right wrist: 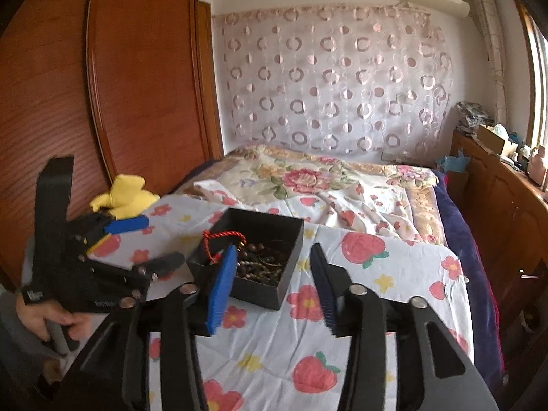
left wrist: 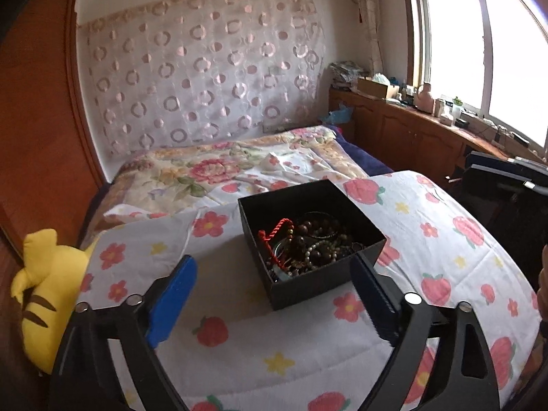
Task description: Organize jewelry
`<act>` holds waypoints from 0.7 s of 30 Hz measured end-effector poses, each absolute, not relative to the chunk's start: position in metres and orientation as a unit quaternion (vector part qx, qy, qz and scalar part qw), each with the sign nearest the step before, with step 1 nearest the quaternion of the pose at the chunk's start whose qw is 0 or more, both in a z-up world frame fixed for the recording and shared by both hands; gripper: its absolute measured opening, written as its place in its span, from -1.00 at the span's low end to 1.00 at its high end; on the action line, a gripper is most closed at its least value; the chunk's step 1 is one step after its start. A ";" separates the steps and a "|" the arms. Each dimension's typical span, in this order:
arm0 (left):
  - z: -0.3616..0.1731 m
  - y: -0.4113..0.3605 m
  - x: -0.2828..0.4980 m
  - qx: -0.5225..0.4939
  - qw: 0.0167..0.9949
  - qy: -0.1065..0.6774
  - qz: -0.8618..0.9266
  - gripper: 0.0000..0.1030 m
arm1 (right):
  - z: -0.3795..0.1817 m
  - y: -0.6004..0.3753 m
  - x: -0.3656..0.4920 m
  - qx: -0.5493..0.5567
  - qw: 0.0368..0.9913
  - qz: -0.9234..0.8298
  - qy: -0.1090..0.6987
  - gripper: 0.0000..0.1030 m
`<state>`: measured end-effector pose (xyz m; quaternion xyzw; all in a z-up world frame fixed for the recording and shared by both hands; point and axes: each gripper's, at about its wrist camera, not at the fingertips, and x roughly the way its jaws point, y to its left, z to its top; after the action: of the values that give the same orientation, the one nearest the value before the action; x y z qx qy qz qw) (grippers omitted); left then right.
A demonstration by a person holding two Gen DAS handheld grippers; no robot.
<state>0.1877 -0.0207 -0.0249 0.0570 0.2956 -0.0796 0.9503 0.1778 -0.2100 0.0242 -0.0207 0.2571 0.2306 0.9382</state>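
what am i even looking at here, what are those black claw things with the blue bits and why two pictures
No robot here: a person holds a hand-held two-finger gripper in each hand, and each gripper carries a wide-angle camera looking along its fingers. One picture is from the left gripper, the other from the right gripper. The blue and dark strips are the finger pads. In the right view you also see the left gripper from the side, with the person's hand on its handle.

Both point at an open black cardboard box full of tangled bead bracelets and a red twisted cord. It sits on a white cloth printed with strawberries and flowers. Both grippers are open and hold nothing.
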 end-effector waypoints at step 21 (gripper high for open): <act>-0.004 -0.001 0.057 0.015 0.971 0.237 -0.023 0.85 | 0.019 -0.226 0.060 0.009 0.970 0.153 0.191 0.95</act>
<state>0.0567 -0.0006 -0.0041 0.0153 0.2370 -0.0229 0.9711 0.0602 -0.2263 0.0187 0.0087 0.1913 0.1526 0.9696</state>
